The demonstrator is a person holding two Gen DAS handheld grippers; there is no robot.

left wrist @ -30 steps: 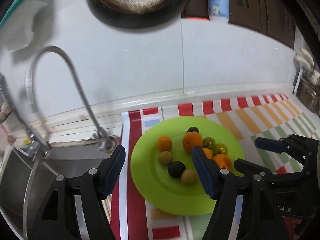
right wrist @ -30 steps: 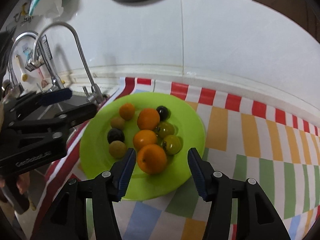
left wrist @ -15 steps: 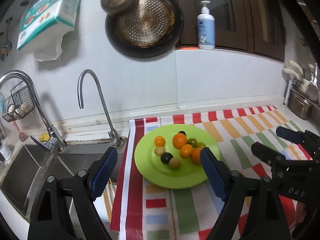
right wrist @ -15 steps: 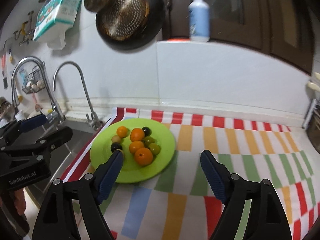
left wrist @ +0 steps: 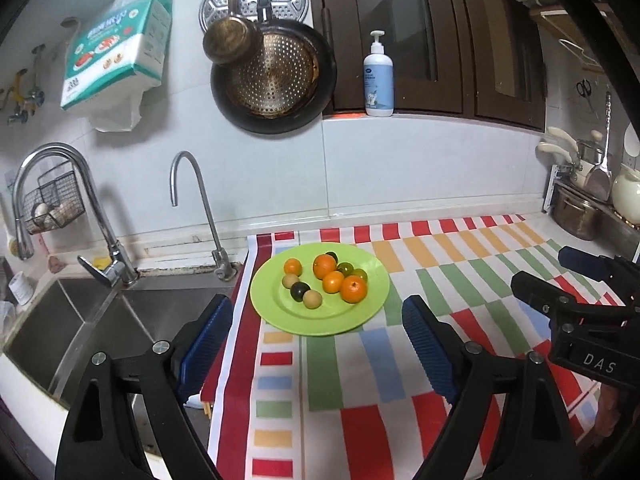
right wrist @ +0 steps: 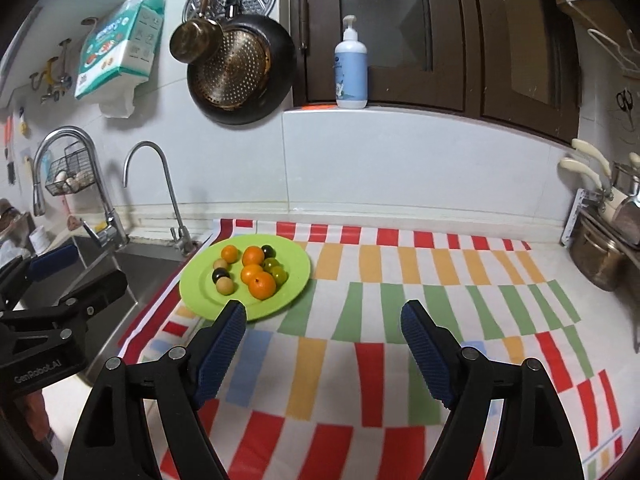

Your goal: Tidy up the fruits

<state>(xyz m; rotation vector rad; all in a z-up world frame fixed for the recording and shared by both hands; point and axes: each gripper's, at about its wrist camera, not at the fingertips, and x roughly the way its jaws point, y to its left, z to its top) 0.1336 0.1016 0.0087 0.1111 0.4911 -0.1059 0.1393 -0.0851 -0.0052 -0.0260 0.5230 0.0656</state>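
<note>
1. The left claw is seen with its jaws apart and still widening, nothing between them; the right claw is likewise spread with nothing gripped.
2. The lower parts of both claws are cut off by the frame edge, and of the person only a sliver of hand at the picture edge can be made out.
3. Just ahead of the left claw, and ahead and to the left of the right claw, the green plate is set on the striped cloth covering the table.
4. On the plate the fruits are gathered: four orange ones, two tan, two green and two dark; the far dark one is partly hidden behind an orange one.
5. To the left of the left claw the sink is found, with two faucets behind it.
6. Further out, a pan is hung on the wall and a soap bottle is stood on the ledge.
7. The pots at the far right are cropped.
</note>
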